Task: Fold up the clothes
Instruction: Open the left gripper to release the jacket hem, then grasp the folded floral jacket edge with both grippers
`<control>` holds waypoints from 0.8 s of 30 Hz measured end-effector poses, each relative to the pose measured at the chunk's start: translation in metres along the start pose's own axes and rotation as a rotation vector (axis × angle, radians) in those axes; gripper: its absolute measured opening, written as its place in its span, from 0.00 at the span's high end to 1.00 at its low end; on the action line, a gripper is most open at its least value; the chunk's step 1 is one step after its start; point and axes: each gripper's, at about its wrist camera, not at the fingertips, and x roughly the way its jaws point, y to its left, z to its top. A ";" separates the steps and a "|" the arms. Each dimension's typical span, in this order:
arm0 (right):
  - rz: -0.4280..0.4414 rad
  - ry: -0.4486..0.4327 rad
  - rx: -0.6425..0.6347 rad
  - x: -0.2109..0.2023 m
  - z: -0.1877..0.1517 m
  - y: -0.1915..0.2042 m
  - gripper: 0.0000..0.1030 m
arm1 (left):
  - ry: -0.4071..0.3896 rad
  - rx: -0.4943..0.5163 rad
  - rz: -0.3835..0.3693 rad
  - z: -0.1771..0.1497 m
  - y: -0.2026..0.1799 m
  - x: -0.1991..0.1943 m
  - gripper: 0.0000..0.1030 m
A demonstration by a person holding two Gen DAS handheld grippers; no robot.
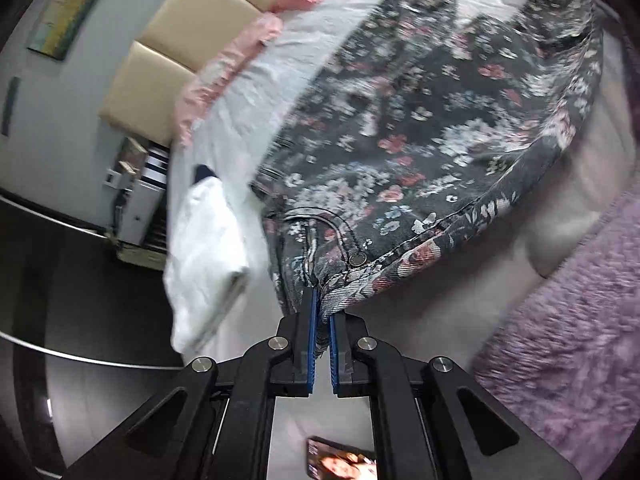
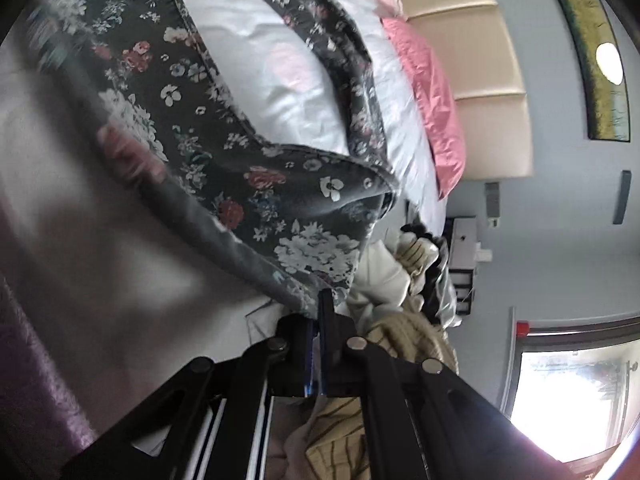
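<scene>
Home bedroom. Bed with white sheet, pink pillows against cream padded headboard. Framed painting on pale wall above headboard. Small bedside unit beside bed, dark floor. Window bright with daylight. Purple fluffy throw at bed edge. Heap of loose clothes on bed.

pink pillows upper left against a beige padded headboard; fuzzy purple blanket lower right; bright window bottom right, framed painting top right
</scene>
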 end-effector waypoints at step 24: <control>0.401 0.023 0.454 0.003 0.003 -0.113 0.81 | 0.025 -0.374 -0.316 0.045 0.122 0.032 0.54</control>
